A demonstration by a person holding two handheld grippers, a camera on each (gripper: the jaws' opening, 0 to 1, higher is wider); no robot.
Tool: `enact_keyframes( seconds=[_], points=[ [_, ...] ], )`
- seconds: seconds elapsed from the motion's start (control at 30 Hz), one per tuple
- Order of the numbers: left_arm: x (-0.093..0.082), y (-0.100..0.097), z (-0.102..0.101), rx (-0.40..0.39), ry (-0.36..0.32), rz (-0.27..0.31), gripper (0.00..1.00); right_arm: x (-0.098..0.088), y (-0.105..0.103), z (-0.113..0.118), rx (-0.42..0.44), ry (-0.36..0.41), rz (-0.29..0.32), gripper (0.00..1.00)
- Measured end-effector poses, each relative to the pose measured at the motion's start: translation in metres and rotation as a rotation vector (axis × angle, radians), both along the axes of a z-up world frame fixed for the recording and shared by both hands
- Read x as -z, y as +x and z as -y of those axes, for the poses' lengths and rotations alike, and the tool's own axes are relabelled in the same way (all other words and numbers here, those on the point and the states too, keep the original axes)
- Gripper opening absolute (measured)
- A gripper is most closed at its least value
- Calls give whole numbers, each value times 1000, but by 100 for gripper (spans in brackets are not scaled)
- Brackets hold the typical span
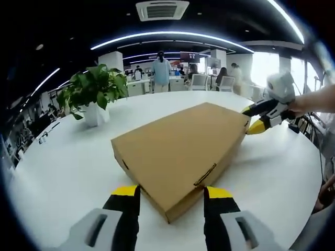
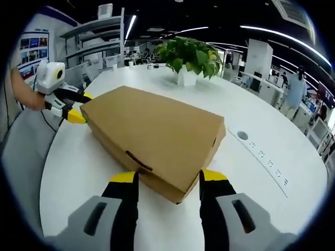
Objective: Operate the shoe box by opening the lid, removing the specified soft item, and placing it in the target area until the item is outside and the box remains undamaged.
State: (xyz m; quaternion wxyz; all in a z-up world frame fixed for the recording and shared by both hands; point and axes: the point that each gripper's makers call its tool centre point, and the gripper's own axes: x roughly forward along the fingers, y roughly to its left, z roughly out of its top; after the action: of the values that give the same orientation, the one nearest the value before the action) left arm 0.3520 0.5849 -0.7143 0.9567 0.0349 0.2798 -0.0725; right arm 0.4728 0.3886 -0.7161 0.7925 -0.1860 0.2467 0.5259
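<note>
In the left gripper view, the left gripper (image 1: 171, 197) is rising from the bottom with its yellow-tipped jaws standing apart, open, one on either side of the near corner of the box (image 1: 180, 151); whether the jaws are touching the cardboard cannot be told. The box is lying flat on the white desk (image 1: 63, 167) with its lid shut, roughly midway across the top. At the box's far right corner the right gripper (image 1: 253, 119) is coming in from the right, held by a hand (image 1: 309, 102), its yellow tips spread at that corner. A plant (image 1: 94, 89) in a white pot is standing near the desk's far left edge, well apart from the box. People are standing and sitting in the office beyond the desk. In the right gripper view, the right gripper (image 2: 168, 184) is showing its jaws open, straddling the near corner of the box (image 2: 157, 133). The left gripper (image 2: 76, 107) is reaching in from the left at the box's far left corner, jaws apart there. The plant (image 2: 188, 57) is sitting beyond the box towards the desk's (image 2: 261, 130) far edge, and a row of sockets (image 2: 264, 157) is running along the desk to the right of the box.
</note>
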Motion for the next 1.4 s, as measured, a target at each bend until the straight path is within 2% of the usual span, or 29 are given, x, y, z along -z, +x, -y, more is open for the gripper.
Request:
enact_keyframes(
  seconds=[0.6,0.93,1.4],
  points=[
    [0,-11,-11,25,-13,-18,47,0,-24,-4,72,-16,-11,41],
    [1,-18,-19,49,-30,-51,45,1,-42,-7,123,-33,-19,41],
    [3,-31,-34,128,-31,-90,45,2,-71,-13,202,-38,-28,41]
  ],
)
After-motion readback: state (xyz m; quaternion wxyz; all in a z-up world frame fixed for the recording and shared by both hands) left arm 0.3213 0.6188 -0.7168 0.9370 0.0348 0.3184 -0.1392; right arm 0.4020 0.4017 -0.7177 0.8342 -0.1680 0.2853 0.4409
